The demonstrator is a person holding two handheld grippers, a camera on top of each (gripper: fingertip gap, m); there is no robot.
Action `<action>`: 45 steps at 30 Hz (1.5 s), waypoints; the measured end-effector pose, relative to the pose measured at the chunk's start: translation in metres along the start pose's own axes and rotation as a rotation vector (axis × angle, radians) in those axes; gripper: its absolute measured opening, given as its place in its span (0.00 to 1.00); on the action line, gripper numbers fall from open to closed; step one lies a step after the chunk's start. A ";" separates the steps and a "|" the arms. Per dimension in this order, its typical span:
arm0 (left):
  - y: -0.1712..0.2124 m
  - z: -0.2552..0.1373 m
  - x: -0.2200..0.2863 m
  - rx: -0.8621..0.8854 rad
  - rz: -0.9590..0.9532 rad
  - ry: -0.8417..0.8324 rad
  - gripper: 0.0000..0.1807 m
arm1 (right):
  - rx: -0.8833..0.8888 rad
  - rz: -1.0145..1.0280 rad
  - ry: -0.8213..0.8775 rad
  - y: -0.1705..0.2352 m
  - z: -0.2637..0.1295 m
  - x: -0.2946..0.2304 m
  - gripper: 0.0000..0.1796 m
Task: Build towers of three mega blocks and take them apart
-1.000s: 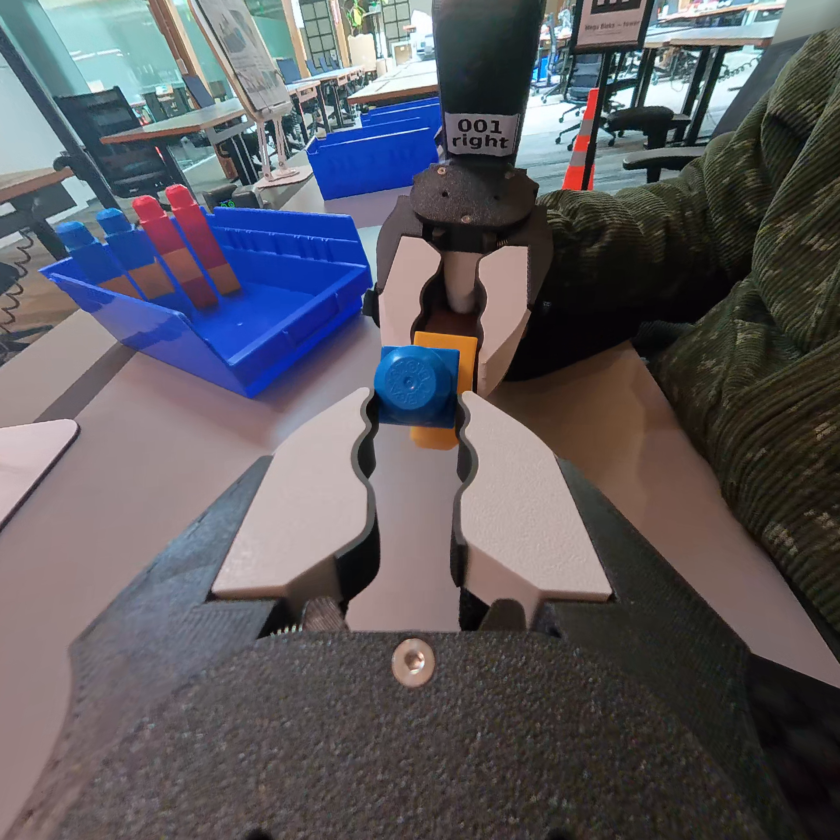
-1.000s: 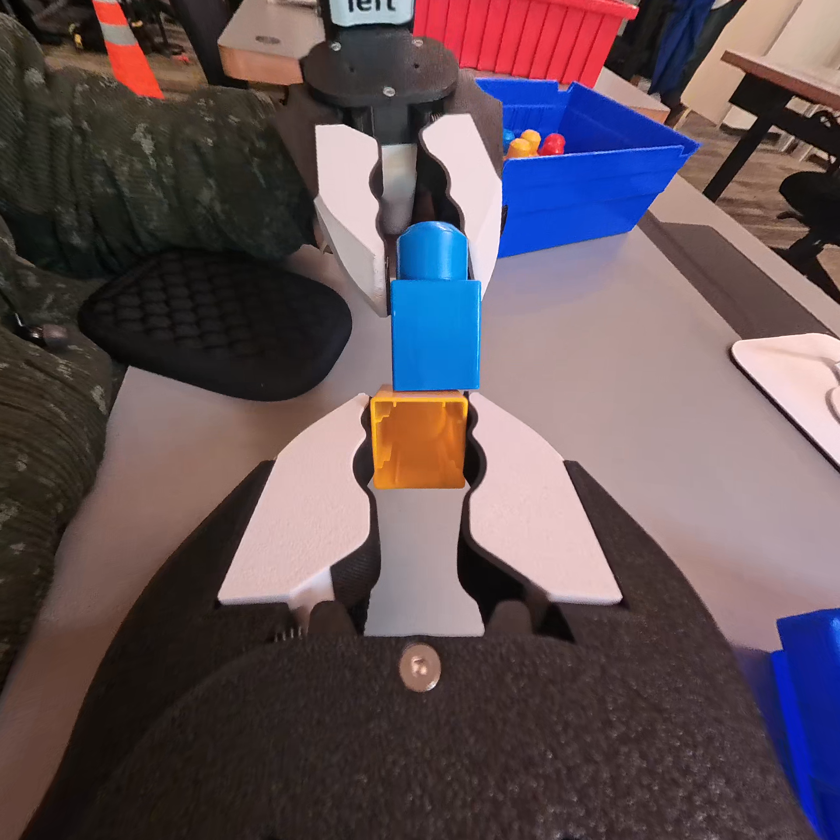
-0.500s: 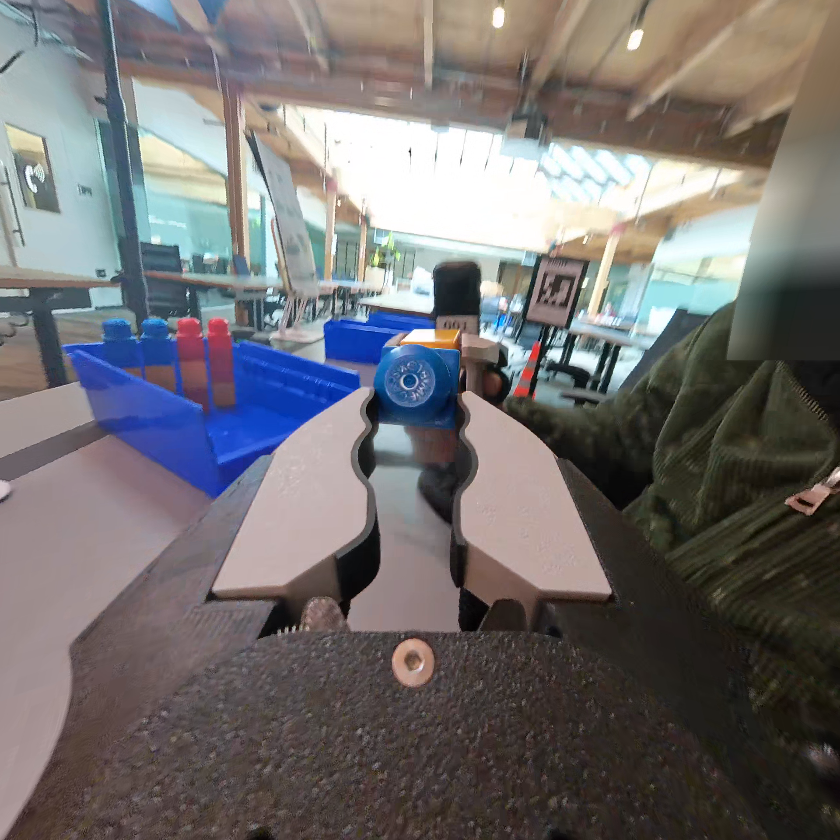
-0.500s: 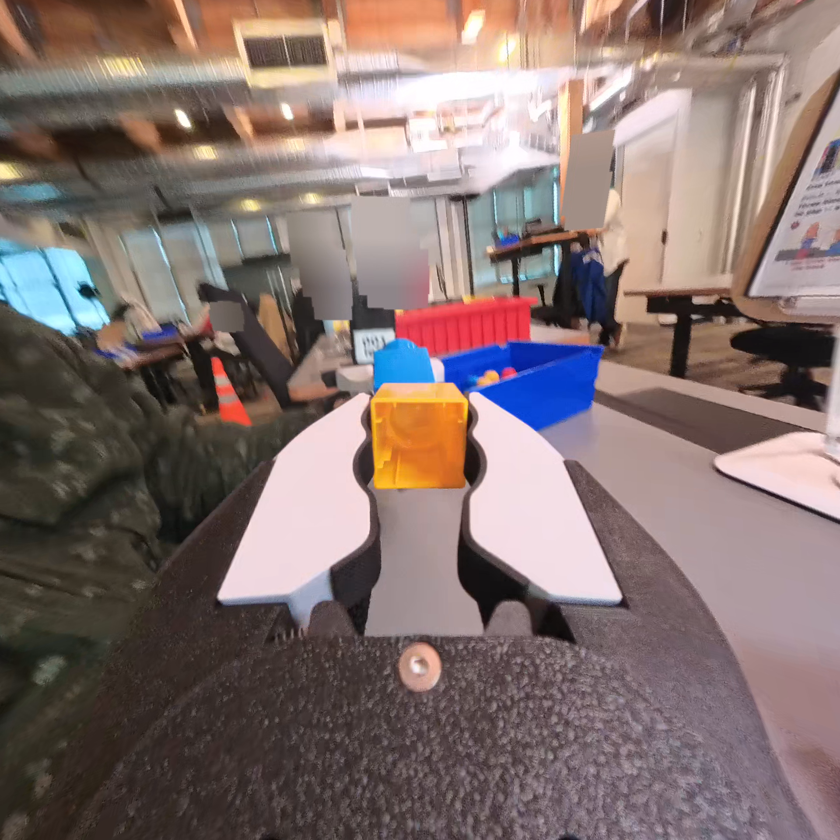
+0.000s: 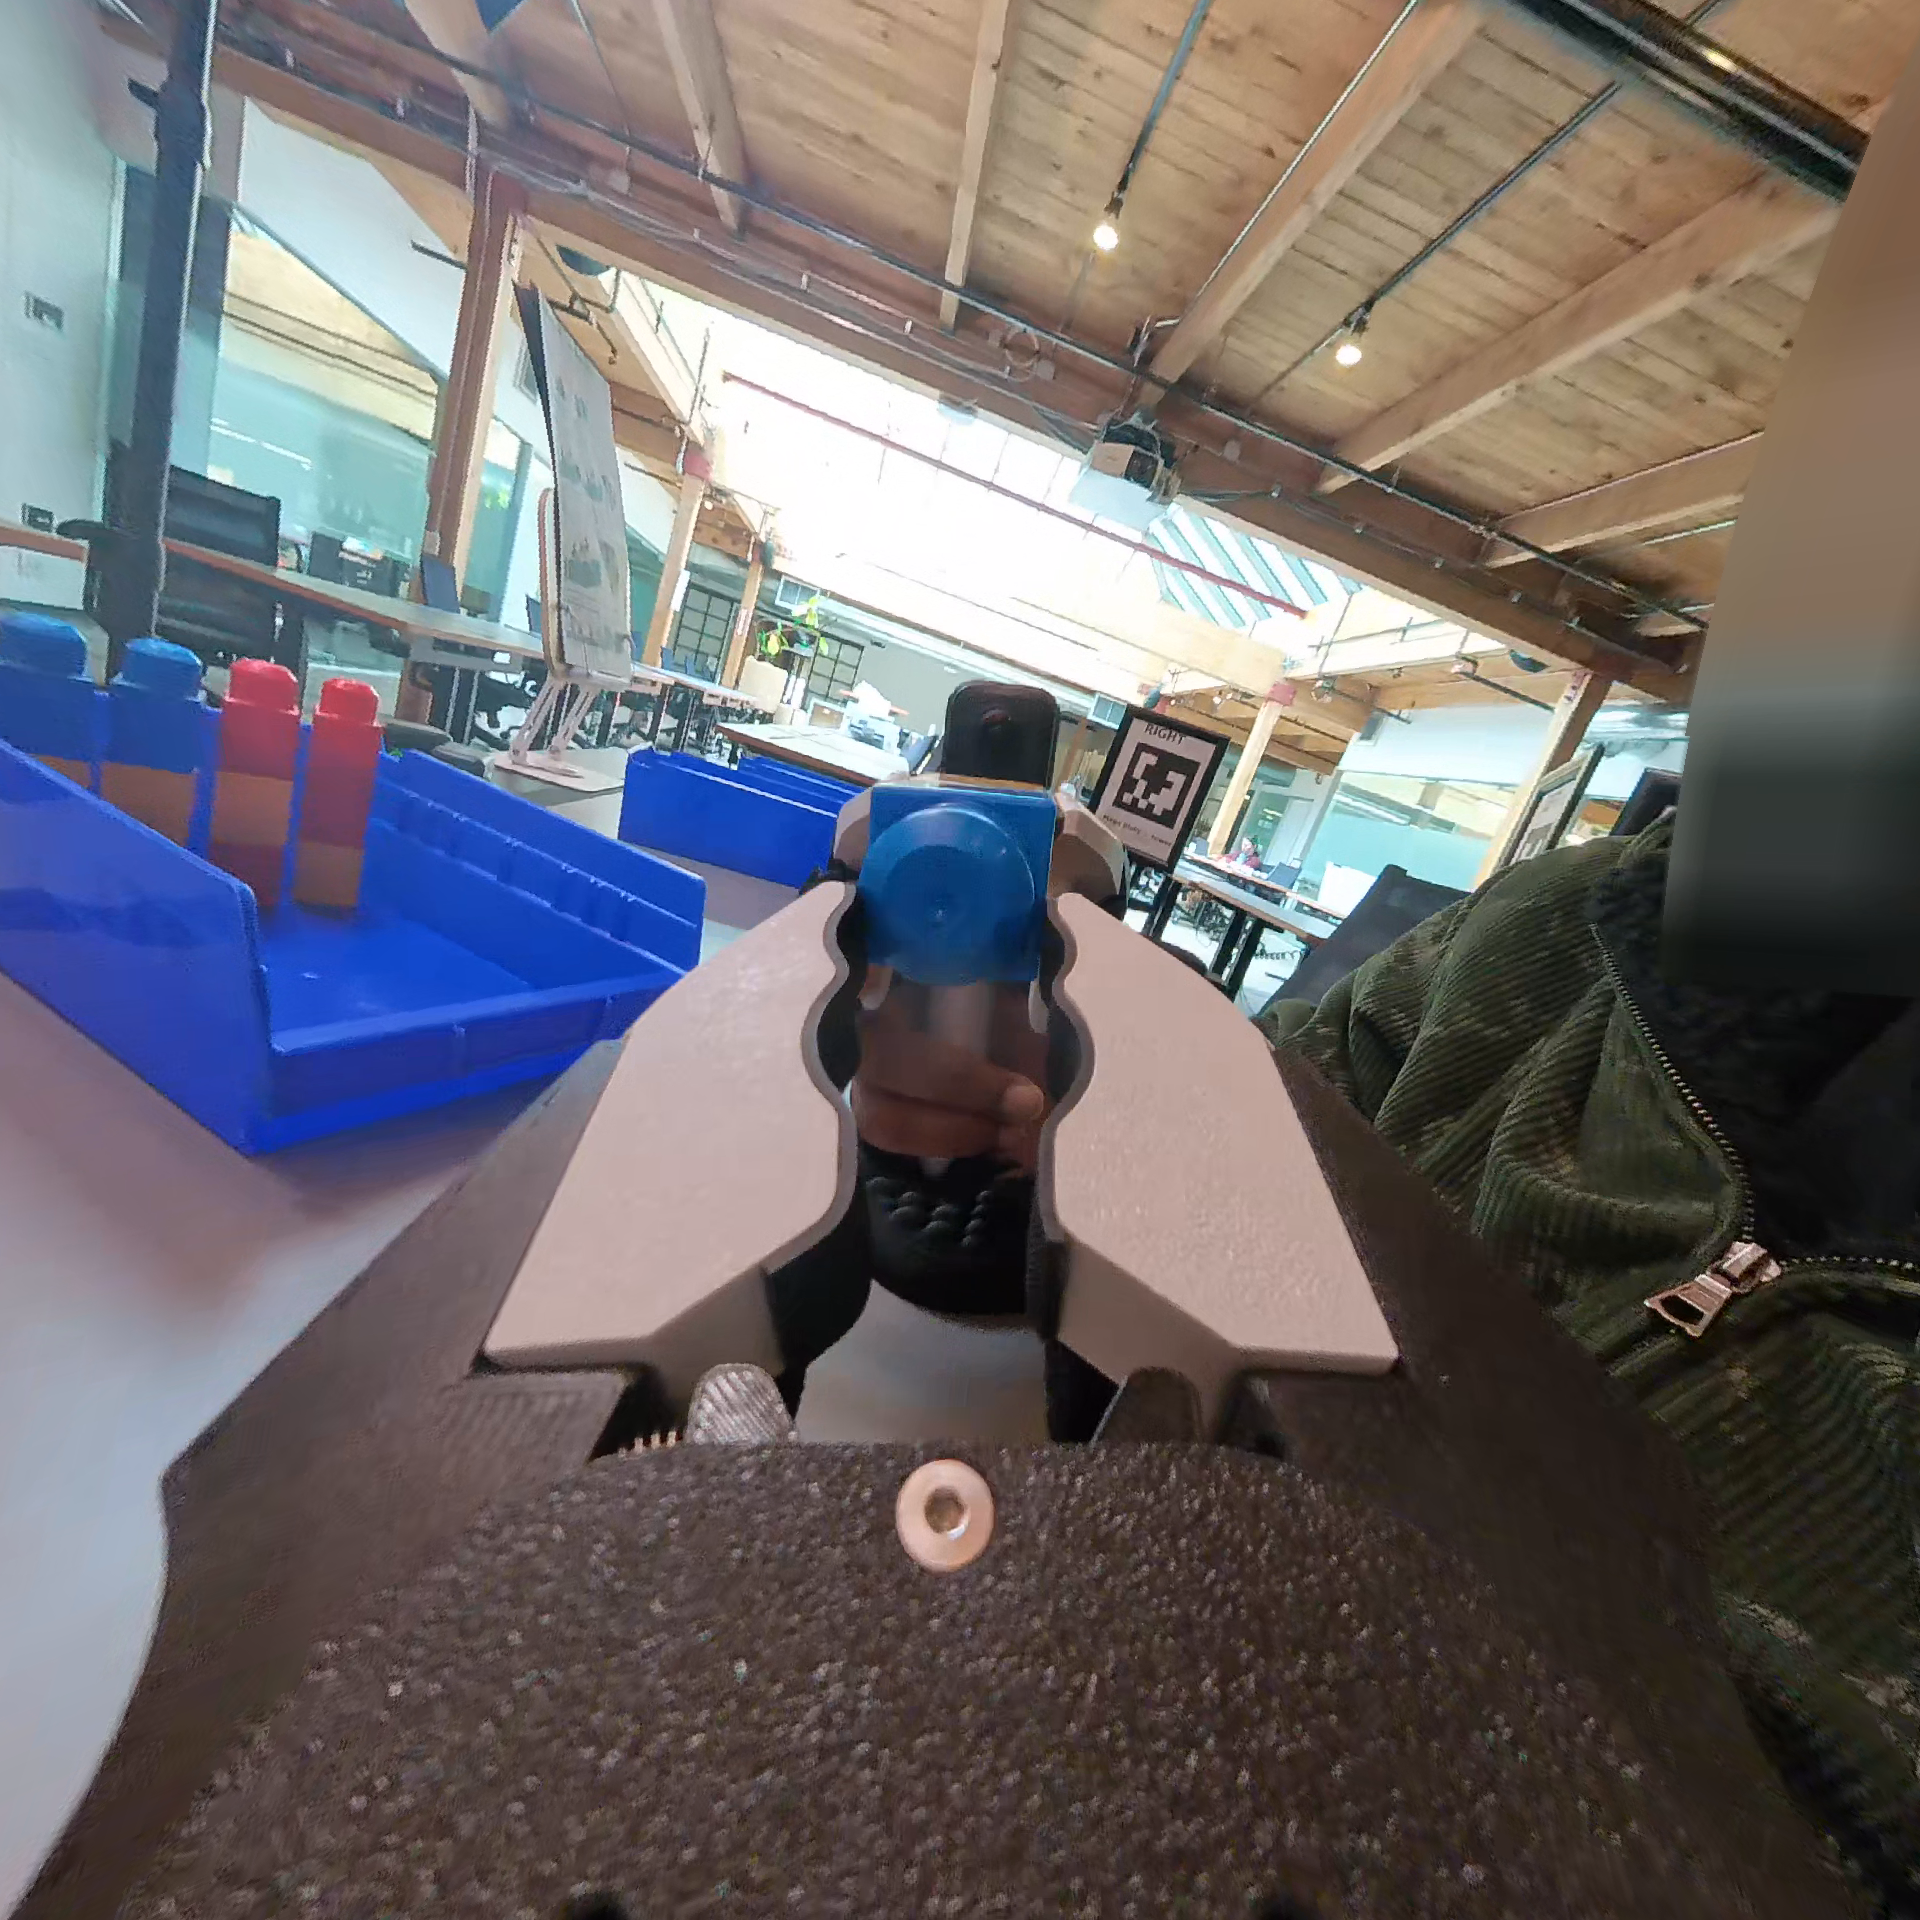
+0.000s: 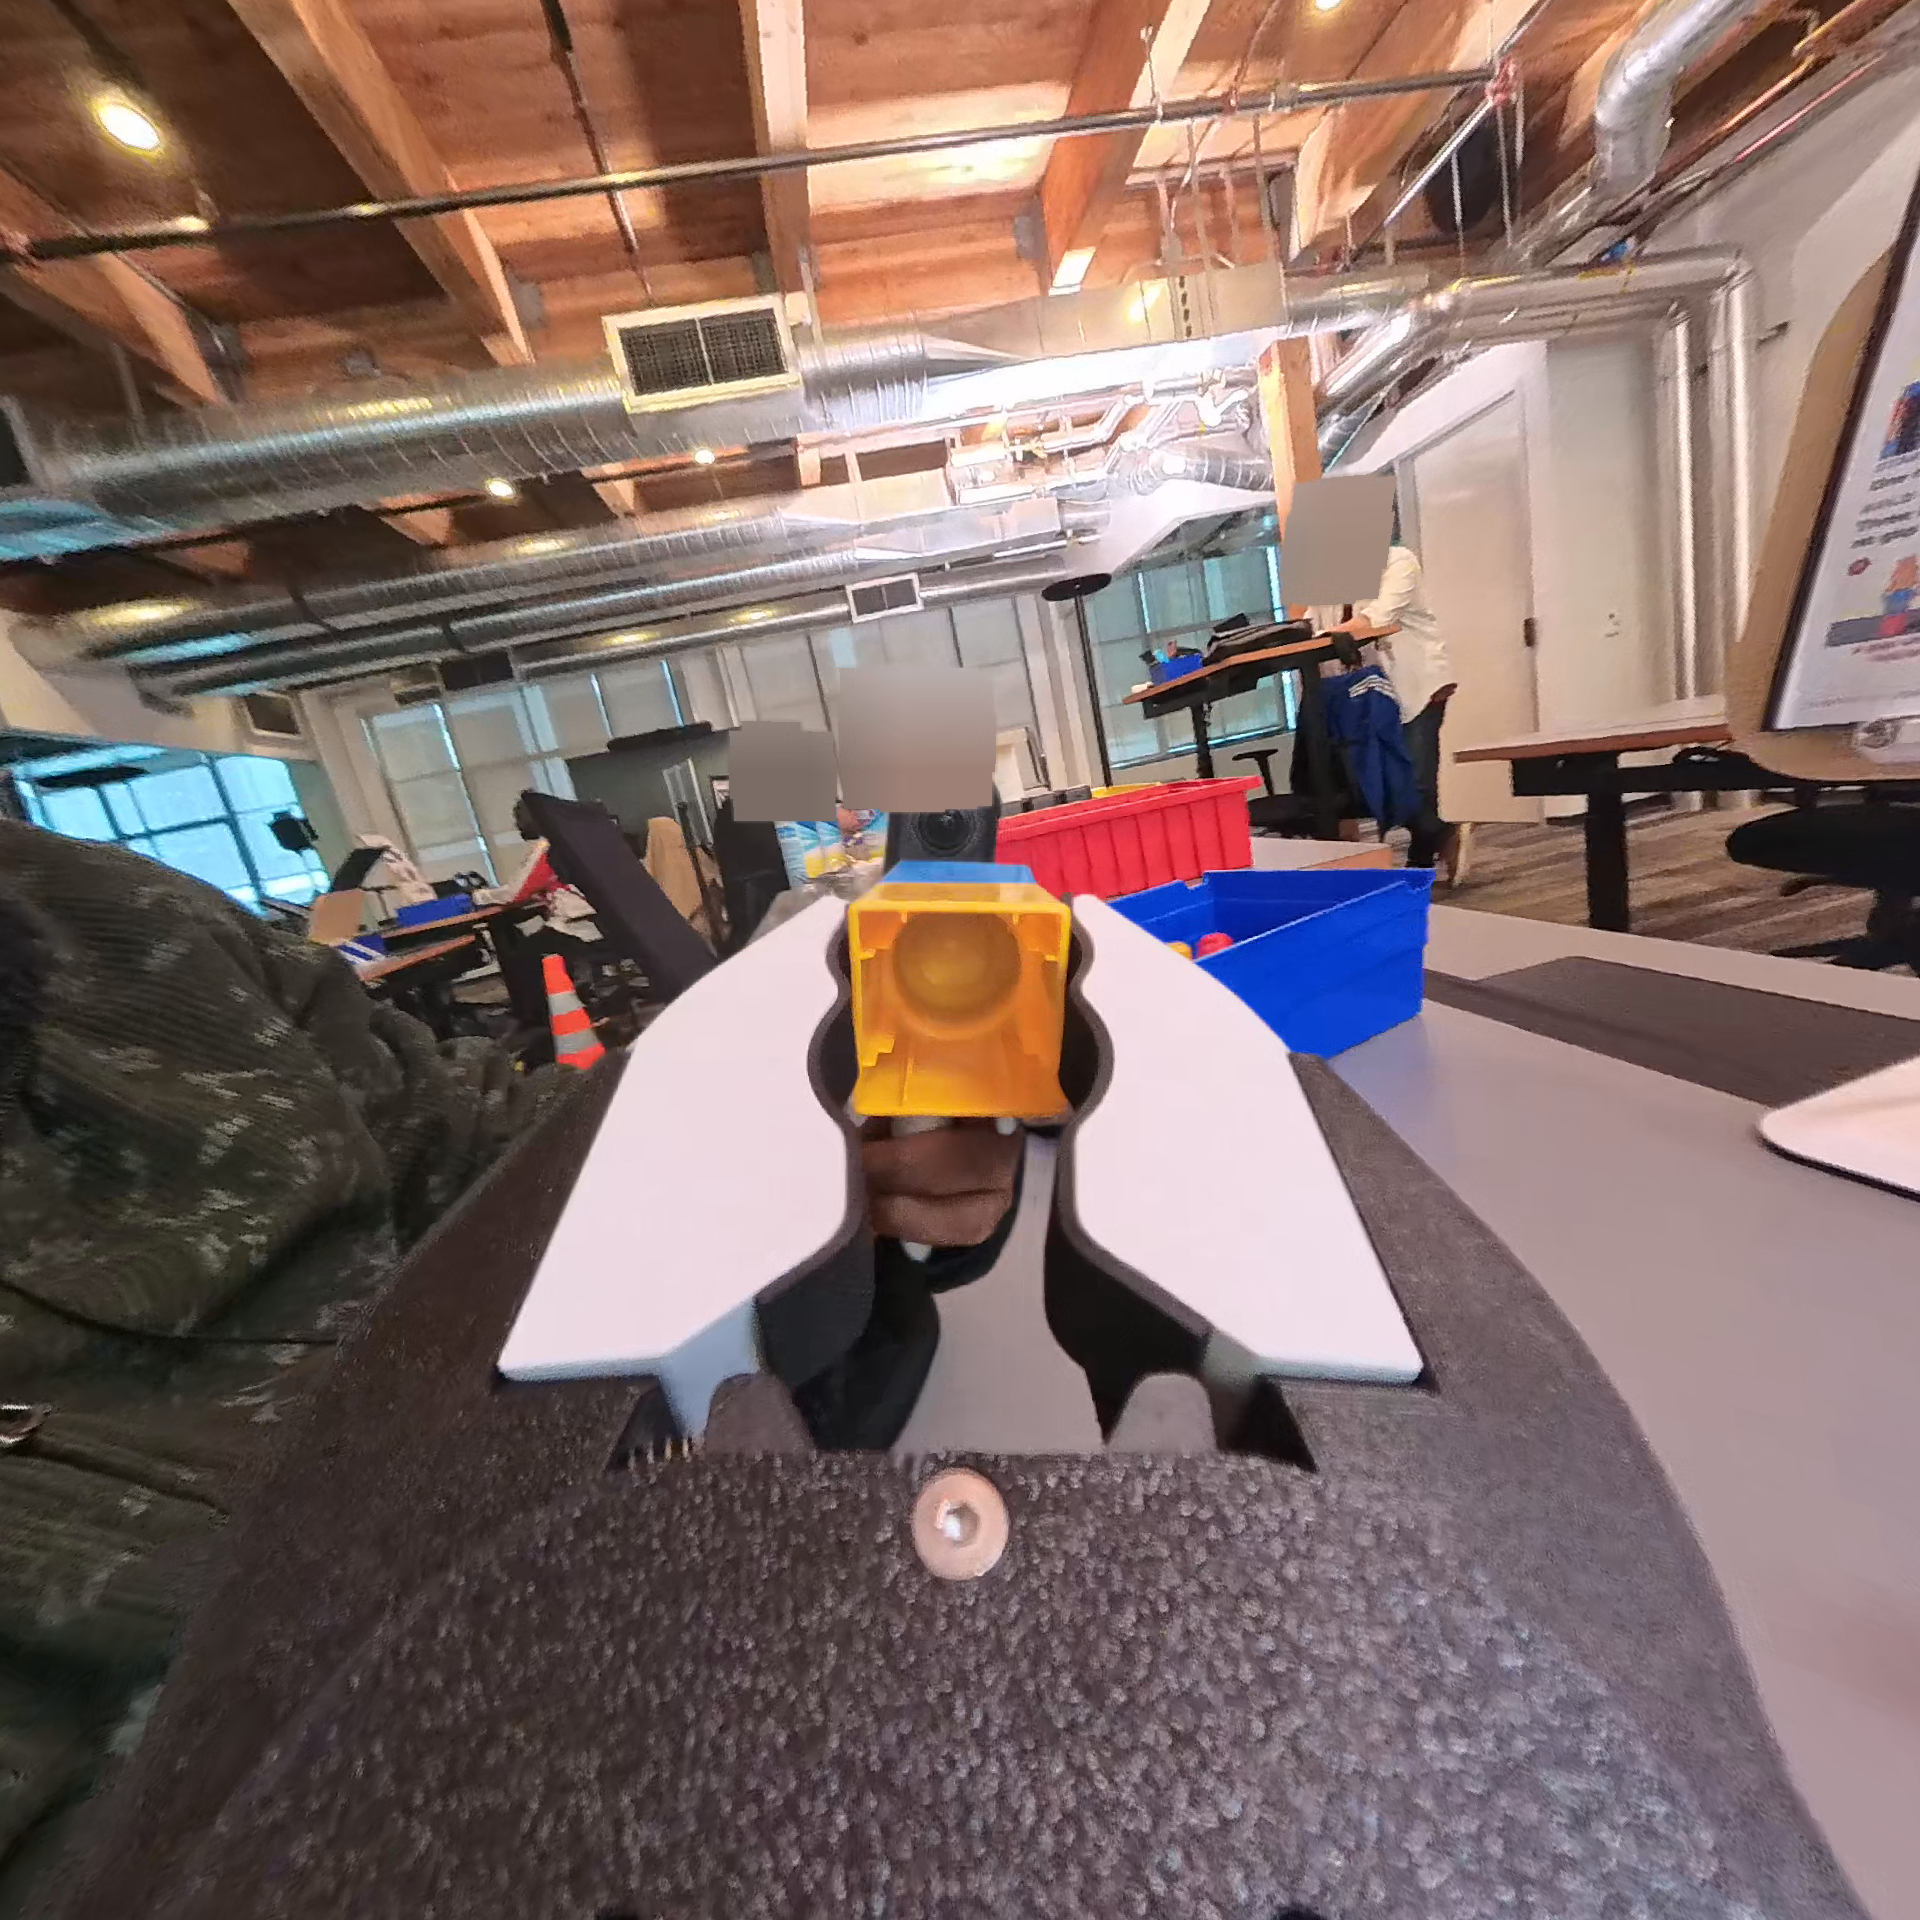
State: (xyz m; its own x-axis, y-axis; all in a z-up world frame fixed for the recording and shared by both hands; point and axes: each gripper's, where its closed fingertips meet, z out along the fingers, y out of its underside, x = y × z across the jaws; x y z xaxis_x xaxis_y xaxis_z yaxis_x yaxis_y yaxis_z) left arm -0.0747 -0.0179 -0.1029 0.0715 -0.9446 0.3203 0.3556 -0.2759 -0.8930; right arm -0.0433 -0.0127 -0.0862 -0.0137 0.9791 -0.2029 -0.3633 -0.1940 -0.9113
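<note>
My left claw (image 5: 948, 920) is closed on a blue block (image 5: 951, 894), its round stud end facing my camera; my right claw (image 6: 958, 1013) is closed on a yellow block (image 6: 958, 1013), whose hollow underside faces the other camera. Both are glossy plastic and held up off the grey worktop (image 5: 156, 1299), end to end between the two claws; from the right wrist view a strip of the blue one (image 6: 956, 873) shows just above the yellow. Whether they are pressed together I cannot tell.

To my left a blue bin (image 5: 436, 997) sits on the worktop with four three-block towers (image 5: 244, 769) standing in it, two blue-topped and two red-topped. On the other side a second blue bin (image 6: 1320, 961) holds loose blocks, a red bin (image 6: 1132, 831) behind it. A green corduroy sleeve (image 5: 1558, 1091) lies close beside me.

The room is an open office with wooden ceiling beams (image 5: 977, 156), metal ducts (image 6: 935, 364), desks and an orange cone (image 6: 569, 1013). A black-and-white marker sign (image 5: 1158, 784) and a poster board (image 6: 1860, 520) carry printing.
</note>
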 end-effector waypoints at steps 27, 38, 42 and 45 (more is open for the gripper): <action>0.013 -0.001 0.005 -0.150 0.173 -0.042 0.18 | -0.051 -0.082 -0.076 0.009 -0.003 -0.007 0.20; 0.017 -0.001 0.005 -0.201 0.163 -0.046 0.18 | -0.070 -0.079 -0.086 0.010 -0.003 -0.008 0.20; -0.021 -0.015 0.000 -0.190 0.305 -0.140 0.28 | 0.007 0.030 -0.080 -0.002 -0.004 -0.001 0.20; -0.087 -0.063 -0.029 -0.095 0.419 -0.399 0.25 | 0.046 0.025 -0.036 -0.014 -0.014 0.010 0.20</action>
State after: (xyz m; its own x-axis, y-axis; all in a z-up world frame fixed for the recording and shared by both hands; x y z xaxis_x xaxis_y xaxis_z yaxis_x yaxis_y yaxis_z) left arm -0.1662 0.0222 -0.0546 0.5395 -0.8419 0.0112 0.1371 0.0747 -0.9877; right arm -0.0256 -0.0007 -0.0807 -0.0569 0.9757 -0.2115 -0.4052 -0.2162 -0.8883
